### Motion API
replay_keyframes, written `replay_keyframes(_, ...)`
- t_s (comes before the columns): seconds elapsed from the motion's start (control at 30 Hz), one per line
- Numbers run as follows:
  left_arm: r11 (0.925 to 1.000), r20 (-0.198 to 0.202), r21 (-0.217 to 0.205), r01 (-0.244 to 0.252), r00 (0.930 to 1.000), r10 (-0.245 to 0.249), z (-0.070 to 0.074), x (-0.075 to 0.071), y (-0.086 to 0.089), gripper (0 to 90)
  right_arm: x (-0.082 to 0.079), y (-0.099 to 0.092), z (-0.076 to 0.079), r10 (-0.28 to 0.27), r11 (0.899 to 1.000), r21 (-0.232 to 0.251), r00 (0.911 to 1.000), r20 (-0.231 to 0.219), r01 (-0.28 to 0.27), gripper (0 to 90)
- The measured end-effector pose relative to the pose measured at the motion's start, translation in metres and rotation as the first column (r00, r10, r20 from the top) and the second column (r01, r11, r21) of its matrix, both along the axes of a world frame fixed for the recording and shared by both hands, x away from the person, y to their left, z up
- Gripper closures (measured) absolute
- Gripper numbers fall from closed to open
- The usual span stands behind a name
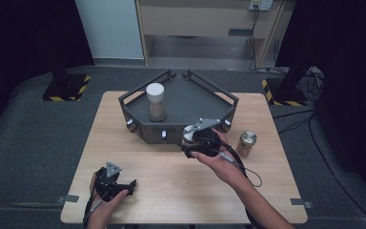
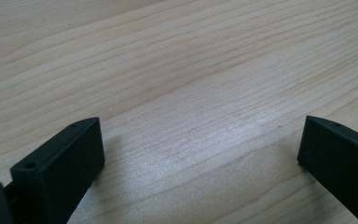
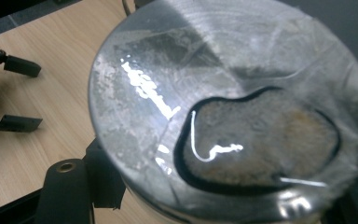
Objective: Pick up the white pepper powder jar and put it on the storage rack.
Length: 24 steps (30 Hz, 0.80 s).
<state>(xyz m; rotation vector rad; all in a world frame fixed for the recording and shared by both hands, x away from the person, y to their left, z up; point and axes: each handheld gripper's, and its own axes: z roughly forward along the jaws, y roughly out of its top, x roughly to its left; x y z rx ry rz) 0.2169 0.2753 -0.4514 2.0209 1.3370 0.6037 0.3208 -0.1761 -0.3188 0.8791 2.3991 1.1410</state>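
Note:
My right gripper [image 1: 194, 141] is shut on a glass jar with a taped silver lid [image 1: 188, 132], held just above the table at the front edge of the dark grey tray [image 1: 198, 98]. In the right gripper view the jar's lid [image 3: 228, 107] looms close, with one black finger [image 3: 70, 191] beside it. A jar with a white lid [image 1: 156, 101] stands upright inside the tray at its left. A third jar with a metal lid [image 1: 247, 143] stands on the table to the right. My left gripper [image 1: 128, 187] rests open at the table's front left, nothing between its fingers [image 2: 65, 163].
The wooden table [image 1: 138, 157] stands on a grey floor. The tray has raised rails and small white knobs on its front wall. A cable trails from the right gripper across the table toward its front right. The left gripper [image 3: 9, 93] lies on the wood beyond the lid.

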Motion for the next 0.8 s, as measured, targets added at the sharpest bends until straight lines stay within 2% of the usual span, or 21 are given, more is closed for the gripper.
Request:
replay_keyframes(0.5,1.0,0.0,0.0,0.0,1.0,0.0,0.0,0.0,0.0,0.0,0.014,0.002,0.024,-0.03,1.0,0.009,0.9993,0.021,0.03,31.0)
replay_keyframes(0.8,1.0,0.0,0.0,0.001,1.0,-0.001,0.0,0.0,0.0,0.0,0.026,0.008,0.034,-0.046,0.998,0.042,0.9987,0.021,0.045,31.0)
